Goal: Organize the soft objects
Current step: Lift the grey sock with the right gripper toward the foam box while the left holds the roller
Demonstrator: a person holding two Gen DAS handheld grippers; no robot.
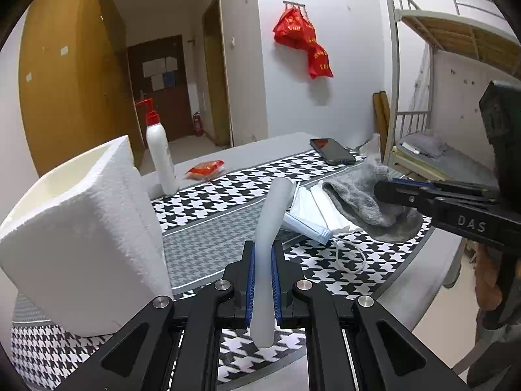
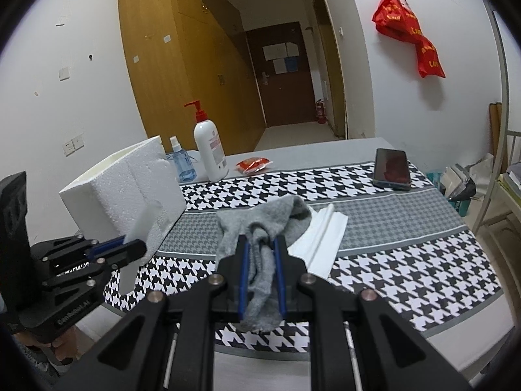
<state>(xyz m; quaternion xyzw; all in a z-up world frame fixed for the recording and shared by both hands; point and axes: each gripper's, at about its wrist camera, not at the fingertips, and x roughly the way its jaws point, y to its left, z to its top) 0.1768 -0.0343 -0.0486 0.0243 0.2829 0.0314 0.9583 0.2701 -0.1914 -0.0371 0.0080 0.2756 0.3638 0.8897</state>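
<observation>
My left gripper (image 1: 263, 246) is shut on a pale, translucent soft strip (image 1: 276, 205) that sticks up and forward past its blue pads, just right of the white foam box (image 1: 81, 228). From the right wrist view the same gripper (image 2: 135, 244) holds the strip (image 2: 145, 221) against the front of the box (image 2: 123, 185). My right gripper (image 2: 260, 242) is shut on a grey sock (image 2: 263, 221), which is bunched between the pads and lifted off the cloth. Under the sock lie white face masks (image 2: 325, 231). In the left wrist view the right gripper (image 1: 386, 192) pinches the sock (image 1: 361, 198) beside the masks (image 1: 312, 218).
A houndstooth cloth (image 2: 407, 260) covers the grey table. At the back stand a white pump bottle (image 2: 210, 150) and a blue spray bottle (image 2: 180, 161), with a red packet (image 2: 254, 164) and a phone (image 2: 392, 167) nearby. A bunk bed (image 1: 439, 65) stands to the right.
</observation>
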